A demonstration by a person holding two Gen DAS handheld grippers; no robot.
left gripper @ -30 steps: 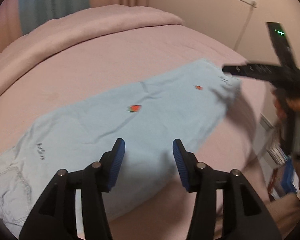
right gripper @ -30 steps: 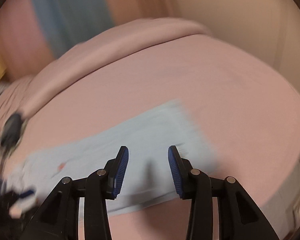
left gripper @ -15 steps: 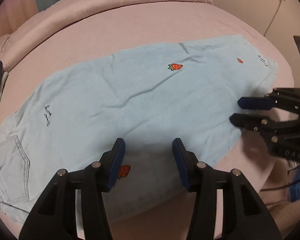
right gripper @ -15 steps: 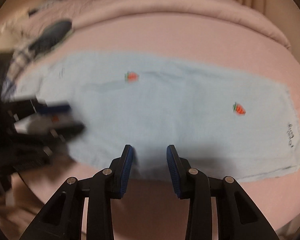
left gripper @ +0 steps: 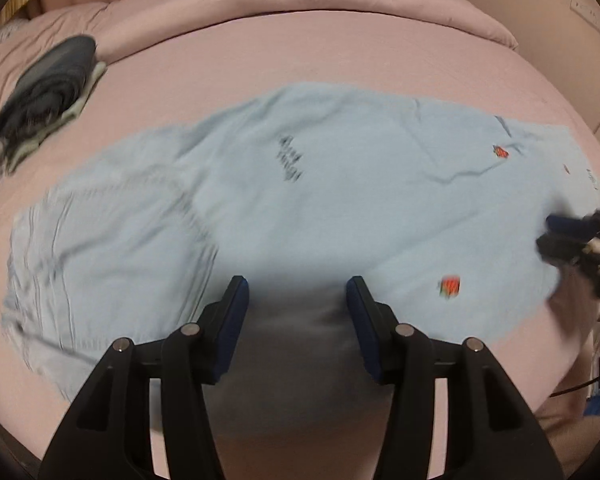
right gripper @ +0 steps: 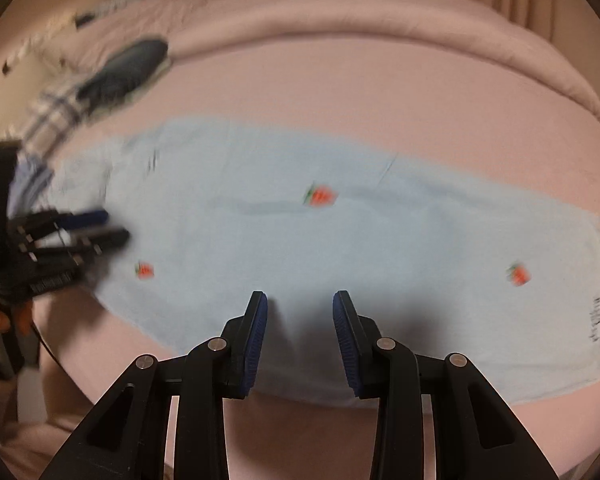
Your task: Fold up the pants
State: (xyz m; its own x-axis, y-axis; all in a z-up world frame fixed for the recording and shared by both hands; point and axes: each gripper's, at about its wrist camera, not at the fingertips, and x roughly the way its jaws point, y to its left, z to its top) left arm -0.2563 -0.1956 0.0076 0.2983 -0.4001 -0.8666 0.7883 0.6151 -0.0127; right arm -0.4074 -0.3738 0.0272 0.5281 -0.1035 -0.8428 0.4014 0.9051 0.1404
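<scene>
Light blue pants [left gripper: 320, 208] with small red strawberry patches lie flat across a pink bed [left gripper: 300, 52], waist and back pocket to the left, leg hems to the right. They also show in the right wrist view [right gripper: 340, 240]. My left gripper [left gripper: 296, 292] is open and empty, just above the pants' near edge around the middle. My right gripper [right gripper: 300, 308] is open and empty above the near edge of the leg part. Each gripper shows in the other's view, the right one [left gripper: 556, 232] at the hem side, the left one [right gripper: 112, 226] at the waist side.
A dark folded garment [left gripper: 48, 84] on a pale cloth lies at the bed's back left, with plaid fabric [right gripper: 56, 108] beside it. A rolled pink duvet [left gripper: 300, 4] runs along the far side. The bed's near edge drops off under both grippers.
My left gripper has swung left toward the waist end of the pants. My right gripper has shifted along the near edge of the leg. Both stay open and empty.
</scene>
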